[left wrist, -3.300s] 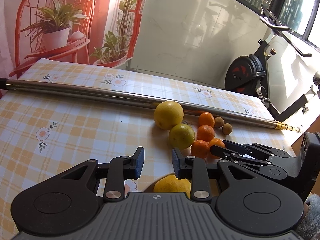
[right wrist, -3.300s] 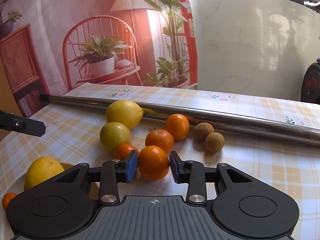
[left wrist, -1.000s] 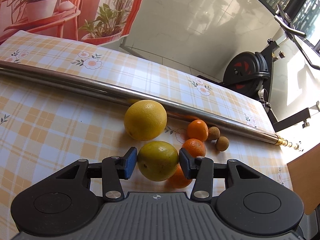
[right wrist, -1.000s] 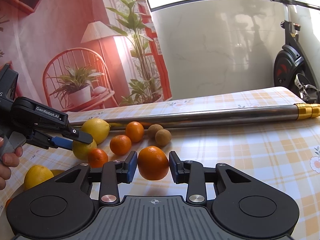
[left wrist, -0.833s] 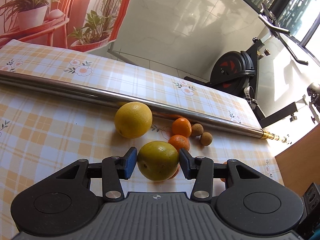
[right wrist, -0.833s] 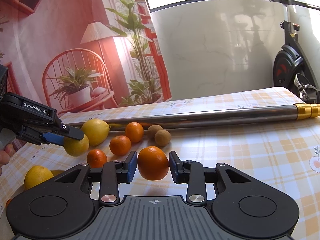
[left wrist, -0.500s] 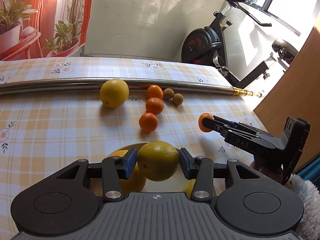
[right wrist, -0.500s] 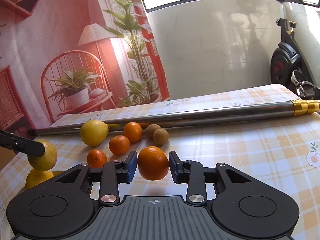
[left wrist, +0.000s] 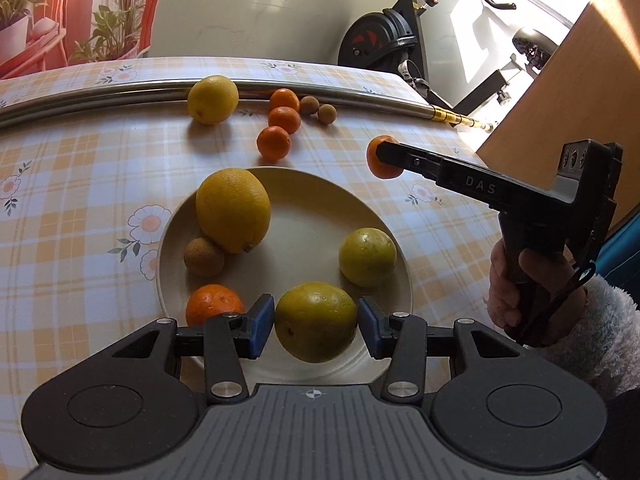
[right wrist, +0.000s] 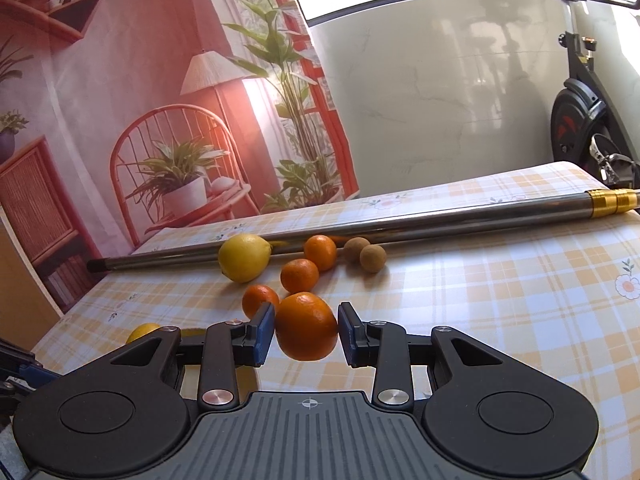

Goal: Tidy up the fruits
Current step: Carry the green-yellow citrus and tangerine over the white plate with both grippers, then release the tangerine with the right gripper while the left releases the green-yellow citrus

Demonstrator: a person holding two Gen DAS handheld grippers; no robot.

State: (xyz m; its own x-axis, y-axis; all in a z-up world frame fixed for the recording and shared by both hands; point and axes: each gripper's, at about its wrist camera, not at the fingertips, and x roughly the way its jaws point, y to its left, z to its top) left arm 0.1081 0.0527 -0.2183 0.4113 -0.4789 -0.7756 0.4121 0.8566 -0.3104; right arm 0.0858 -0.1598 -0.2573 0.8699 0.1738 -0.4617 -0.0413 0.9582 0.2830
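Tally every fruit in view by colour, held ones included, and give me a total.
Yellow or yellow-green: 4, e.g. the one in the left gripper
Orange: 5, e.g. the one in the right gripper
Brown: 3, e.g. the one on the plate
Total: 12

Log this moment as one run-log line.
left gripper: shut on greenish citrus, over plate | right gripper: shut on orange, above table | plate: four fruits
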